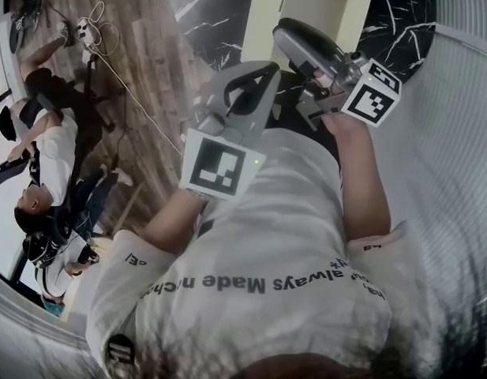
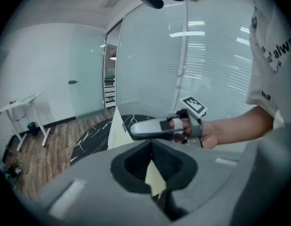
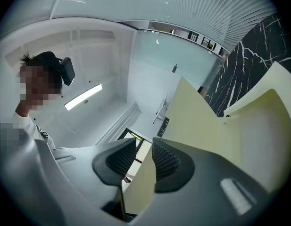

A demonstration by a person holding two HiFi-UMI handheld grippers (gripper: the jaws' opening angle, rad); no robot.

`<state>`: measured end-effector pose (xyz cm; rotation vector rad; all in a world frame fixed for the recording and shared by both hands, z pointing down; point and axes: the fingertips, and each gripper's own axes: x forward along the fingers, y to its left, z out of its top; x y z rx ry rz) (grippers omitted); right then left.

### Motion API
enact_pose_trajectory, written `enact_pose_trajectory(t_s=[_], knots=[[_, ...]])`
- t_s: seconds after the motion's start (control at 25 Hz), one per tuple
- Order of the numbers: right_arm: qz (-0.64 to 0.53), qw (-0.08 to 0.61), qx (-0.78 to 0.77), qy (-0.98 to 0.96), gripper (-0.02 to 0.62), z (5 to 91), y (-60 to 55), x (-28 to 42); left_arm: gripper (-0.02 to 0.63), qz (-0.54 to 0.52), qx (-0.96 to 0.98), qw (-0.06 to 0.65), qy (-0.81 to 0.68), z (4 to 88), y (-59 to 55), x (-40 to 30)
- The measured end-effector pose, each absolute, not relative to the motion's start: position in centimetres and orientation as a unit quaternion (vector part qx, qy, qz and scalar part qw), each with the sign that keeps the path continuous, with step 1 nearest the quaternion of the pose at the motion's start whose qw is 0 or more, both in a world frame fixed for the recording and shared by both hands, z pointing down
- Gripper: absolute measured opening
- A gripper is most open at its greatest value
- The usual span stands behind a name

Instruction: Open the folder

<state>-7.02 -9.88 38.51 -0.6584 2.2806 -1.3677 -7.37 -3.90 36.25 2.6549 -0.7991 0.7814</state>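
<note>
While left gripper pinches folder, right gripper half-open around it.

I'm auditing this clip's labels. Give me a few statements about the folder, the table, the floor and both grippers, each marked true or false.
The folder is pale yellow. True.
The table is plain white. False: it is black with white veins.
Nothing stands between the jaws of the right gripper. False: a sheet of the folder runs between them.
The left gripper is clamped on a sheet of the folder. True.
The floor is wooden. True.
</note>
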Motion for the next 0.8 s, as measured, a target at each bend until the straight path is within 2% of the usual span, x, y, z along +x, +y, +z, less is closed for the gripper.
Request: enact_pose_trajectory(t_s=[0.4, 0.8], knots=[[-0.477, 0.162, -0.209, 0.838, 0.097, 38.0, -10.8, -11.6, 0.002, 0.379, 0.881, 0.044, -0.28, 38.0, -4.3, -8.9], [-0.469, 0.15, -0.223, 0.842, 0.1, 37.8, -10.9, -11.2, 0.002, 0.412, 0.856, 0.054, -0.309, 39.6, -5.6, -13.0]])
